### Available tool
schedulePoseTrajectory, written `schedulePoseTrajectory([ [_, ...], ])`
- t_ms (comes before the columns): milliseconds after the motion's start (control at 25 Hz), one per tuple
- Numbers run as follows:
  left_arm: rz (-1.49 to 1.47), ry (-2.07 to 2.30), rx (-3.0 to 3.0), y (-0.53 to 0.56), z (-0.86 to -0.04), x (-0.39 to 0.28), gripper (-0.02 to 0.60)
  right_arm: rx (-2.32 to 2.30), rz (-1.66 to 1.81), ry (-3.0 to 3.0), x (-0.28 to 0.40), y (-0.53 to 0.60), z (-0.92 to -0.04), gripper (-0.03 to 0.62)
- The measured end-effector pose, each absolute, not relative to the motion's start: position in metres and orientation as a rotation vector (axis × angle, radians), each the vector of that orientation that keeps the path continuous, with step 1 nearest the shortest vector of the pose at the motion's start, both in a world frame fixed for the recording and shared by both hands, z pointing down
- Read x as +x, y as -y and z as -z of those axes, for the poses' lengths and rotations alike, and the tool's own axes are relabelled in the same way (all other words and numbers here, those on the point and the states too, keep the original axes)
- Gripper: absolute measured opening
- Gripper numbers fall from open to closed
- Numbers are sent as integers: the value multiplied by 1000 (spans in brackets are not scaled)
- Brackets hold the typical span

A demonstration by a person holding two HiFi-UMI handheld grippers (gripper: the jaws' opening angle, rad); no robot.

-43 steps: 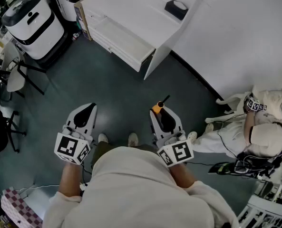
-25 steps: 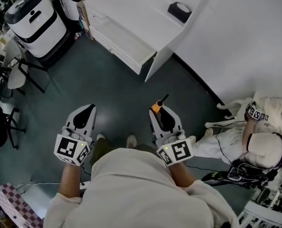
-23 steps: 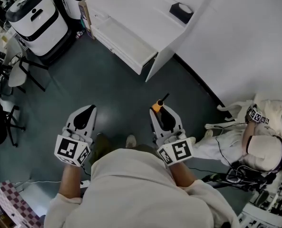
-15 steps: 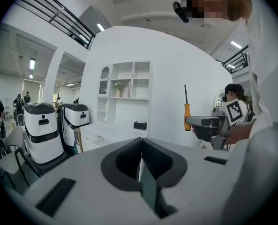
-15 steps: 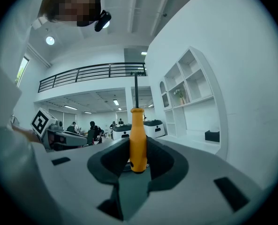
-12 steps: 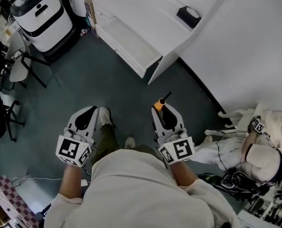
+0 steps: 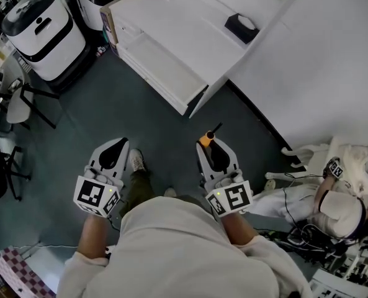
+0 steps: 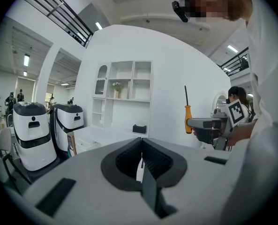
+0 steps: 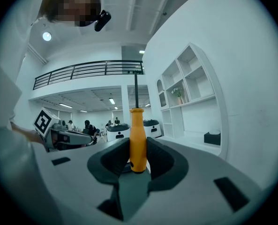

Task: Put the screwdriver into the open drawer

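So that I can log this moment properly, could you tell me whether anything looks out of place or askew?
Nothing stands out. The orange-handled screwdriver stands upright in the jaws of the right gripper, the left gripper is shut and empty, and the white cabinet's drawer is open.

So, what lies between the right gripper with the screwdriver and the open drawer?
In the head view, only bare dark floor lies between the right gripper, shut on the screwdriver, and the open drawer.
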State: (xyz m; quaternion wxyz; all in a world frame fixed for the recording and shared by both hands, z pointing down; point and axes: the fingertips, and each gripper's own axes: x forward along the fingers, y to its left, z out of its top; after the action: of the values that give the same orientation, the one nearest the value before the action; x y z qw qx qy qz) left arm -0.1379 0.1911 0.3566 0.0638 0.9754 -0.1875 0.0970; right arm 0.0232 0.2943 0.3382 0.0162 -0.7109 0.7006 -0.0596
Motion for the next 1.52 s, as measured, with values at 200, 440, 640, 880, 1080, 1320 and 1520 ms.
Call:
schedulePoseTrajectory([
  [200,-295,531,2948,-151,-356,-128,5,-2246,190,-2150,32,-260,-337,119],
  [440,-302,482,2960,-96,-354,-114,5,-2294,186,-2108,47,-211,-334,118],
  [640,-312,447,2970,-50,-349,-106,5,-2331,193,-2065,57,-172,-331,118],
  [880,-323,408,2975,-1,-349,-104,5,-2373,194,-2021,63,-128,-330,118],
  [1080,-336,351,2981,34,-350,-104,5,-2422,199,-1967,66,-97,-331,118],
  [1320,-351,301,2995,61,-349,-102,5,-2474,199,-1923,76,-74,-333,118],
  [1520,-351,321,2982,72,-349,-94,5,-2468,219,-1956,88,-57,-337,118],
])
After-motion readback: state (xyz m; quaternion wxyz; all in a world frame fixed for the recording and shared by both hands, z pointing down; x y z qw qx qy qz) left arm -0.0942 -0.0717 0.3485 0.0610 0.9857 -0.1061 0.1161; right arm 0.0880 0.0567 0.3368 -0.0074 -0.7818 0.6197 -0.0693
